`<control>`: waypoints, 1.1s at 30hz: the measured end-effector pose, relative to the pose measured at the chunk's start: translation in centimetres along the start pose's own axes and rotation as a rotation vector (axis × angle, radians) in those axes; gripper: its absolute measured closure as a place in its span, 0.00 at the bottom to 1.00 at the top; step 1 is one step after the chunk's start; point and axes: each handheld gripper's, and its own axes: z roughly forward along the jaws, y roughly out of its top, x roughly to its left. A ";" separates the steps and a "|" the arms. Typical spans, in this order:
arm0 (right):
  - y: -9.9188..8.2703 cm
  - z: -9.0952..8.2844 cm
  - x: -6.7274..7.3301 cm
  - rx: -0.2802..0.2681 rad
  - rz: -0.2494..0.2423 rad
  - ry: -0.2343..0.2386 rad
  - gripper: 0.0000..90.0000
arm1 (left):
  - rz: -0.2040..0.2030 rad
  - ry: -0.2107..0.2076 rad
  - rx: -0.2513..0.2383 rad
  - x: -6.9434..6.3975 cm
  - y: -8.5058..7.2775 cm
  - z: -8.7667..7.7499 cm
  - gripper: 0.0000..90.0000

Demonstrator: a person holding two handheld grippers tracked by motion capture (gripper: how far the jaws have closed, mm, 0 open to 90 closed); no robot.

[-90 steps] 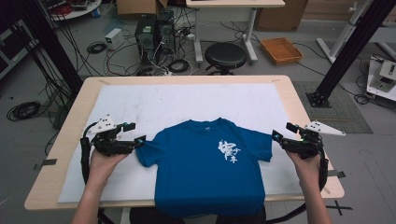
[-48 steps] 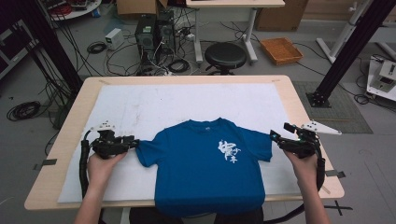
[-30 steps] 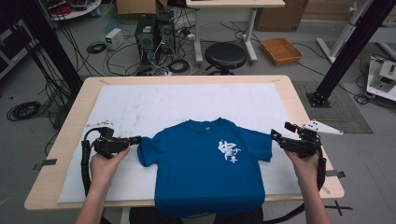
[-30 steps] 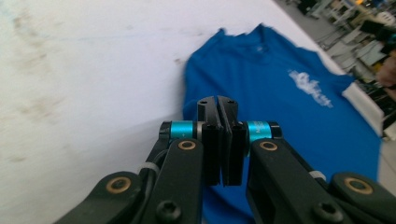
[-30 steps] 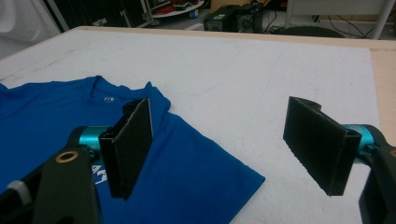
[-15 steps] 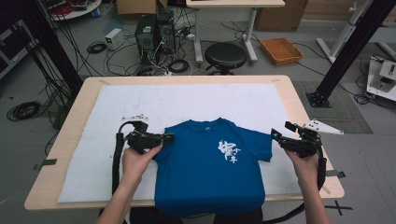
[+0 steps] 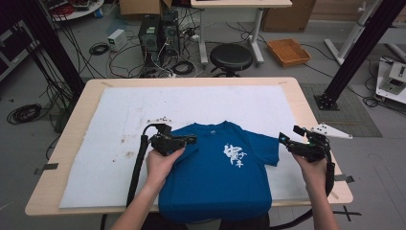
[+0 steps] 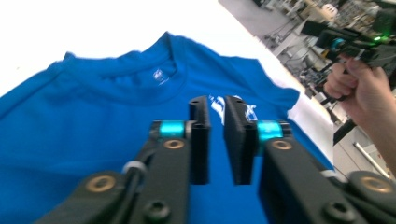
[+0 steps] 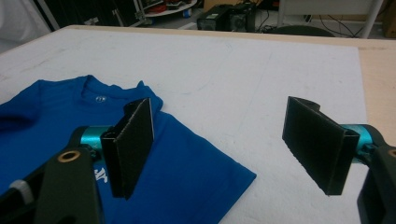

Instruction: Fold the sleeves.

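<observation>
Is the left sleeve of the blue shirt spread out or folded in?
Folded in. On the blue shirt, the left edge runs straight with no sleeve out, while the right sleeve lies spread.

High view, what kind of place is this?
Probably a robotics or research lab: computer towers with tangled cables on the floor, black metal frame posts, and a padded worktable.

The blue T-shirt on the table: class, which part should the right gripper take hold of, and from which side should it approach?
Probably the right sleeve of the blue T-shirt. It lies flat on the white mat, its edge pointing outward toward the right gripper, whose jaws stand wide. Come in low from the table's right side, sliding one jaw under the hem.
</observation>
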 end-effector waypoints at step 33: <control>-1.7 5.0 -2.9 0.300 0.089 -0.087 0.63 | 0.236 0.327 -0.083 6.4 -4.3 -13.1 0.49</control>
